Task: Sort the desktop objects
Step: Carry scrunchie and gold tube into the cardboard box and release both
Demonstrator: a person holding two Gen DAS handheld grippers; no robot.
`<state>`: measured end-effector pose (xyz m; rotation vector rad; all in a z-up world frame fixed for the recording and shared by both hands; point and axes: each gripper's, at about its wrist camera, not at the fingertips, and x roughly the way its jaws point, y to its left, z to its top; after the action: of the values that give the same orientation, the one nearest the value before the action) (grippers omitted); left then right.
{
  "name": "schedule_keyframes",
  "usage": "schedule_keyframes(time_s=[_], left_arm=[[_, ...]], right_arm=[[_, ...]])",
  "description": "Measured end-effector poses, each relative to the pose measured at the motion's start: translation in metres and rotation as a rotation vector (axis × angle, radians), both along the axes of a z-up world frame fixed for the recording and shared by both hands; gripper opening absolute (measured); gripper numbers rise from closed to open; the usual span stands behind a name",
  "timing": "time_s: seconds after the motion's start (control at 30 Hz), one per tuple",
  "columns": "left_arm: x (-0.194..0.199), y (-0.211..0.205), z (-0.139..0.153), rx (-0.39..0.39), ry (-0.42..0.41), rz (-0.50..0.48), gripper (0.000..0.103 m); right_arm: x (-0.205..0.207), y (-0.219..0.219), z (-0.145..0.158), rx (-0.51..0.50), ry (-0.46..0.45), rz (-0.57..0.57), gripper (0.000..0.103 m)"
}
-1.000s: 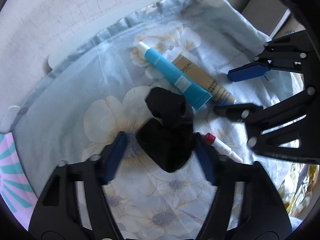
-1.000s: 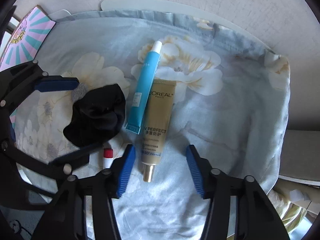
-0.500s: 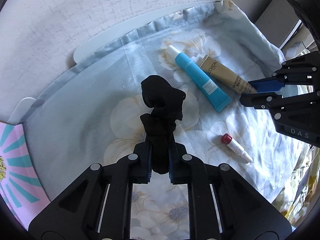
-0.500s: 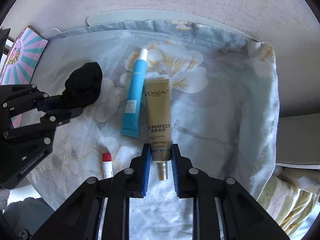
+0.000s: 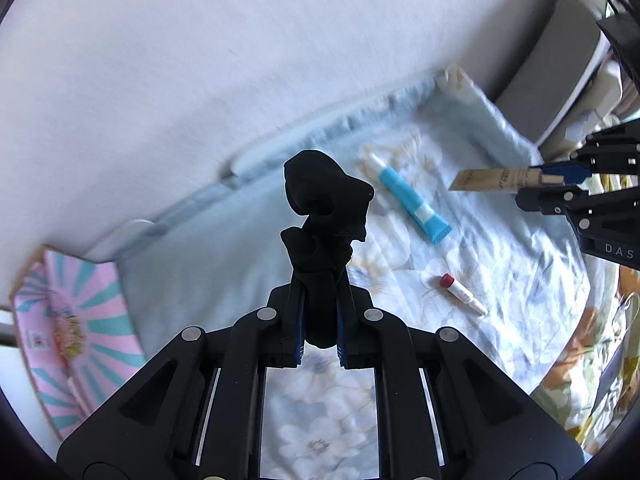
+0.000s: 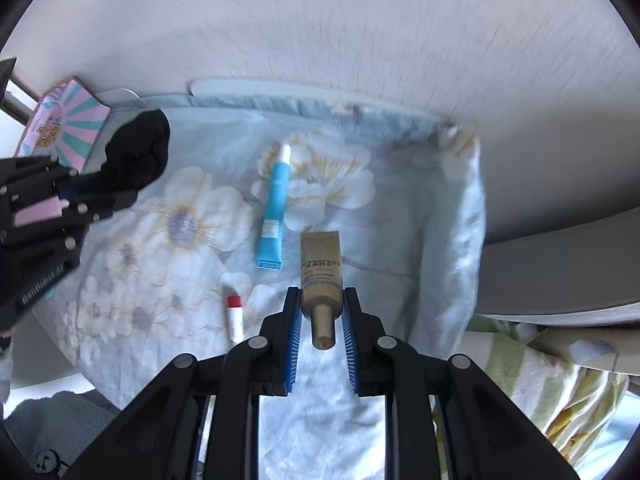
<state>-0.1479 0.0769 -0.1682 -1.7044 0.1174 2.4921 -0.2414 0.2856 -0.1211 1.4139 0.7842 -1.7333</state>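
My left gripper [image 5: 320, 334] has its fingers clamped on a crumpled black cloth [image 5: 326, 216] that stands up bunched beyond the tips, clear of the floral sheet [image 5: 520, 264]; my right gripper [image 6: 322, 332] fingers are pinched on the gold tube [image 6: 321, 276] at its cap end, body pointing forward. The blue tube [image 6: 274, 216] and red-capped lip balm [image 6: 235, 316] lie on the sheet left of the right fingers. Only the right view shows the gold tube's lettering, blurred; only the left shows it lifted off the sheet.
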Motion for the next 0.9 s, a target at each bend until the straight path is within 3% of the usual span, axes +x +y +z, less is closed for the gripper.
schedule_keyframes(time_s=[0.17,0.4,0.7,0.9], left_arm=[[0.015,-0.029,0.042,0.022,0.059,0.074,0.010],[0.047,-0.097,0.079,0.010,0.111,0.201,0.010],[0.104,-0.182,0.090,-0.008,0.132,0.428,0.010],[0.153,-0.238,0.079,-0.002,0.103,0.584,0.010]], right_arm=[[0.002,-0.022,0.032,-0.025,0.039,0.029,0.018],[0.042,-0.072,0.079,-0.069,0.087,0.136,0.018],[0.096,-0.168,0.111,-0.152,0.099,0.347,0.018],[0.149,-0.239,0.120,-0.182,0.080,0.517,0.018]])
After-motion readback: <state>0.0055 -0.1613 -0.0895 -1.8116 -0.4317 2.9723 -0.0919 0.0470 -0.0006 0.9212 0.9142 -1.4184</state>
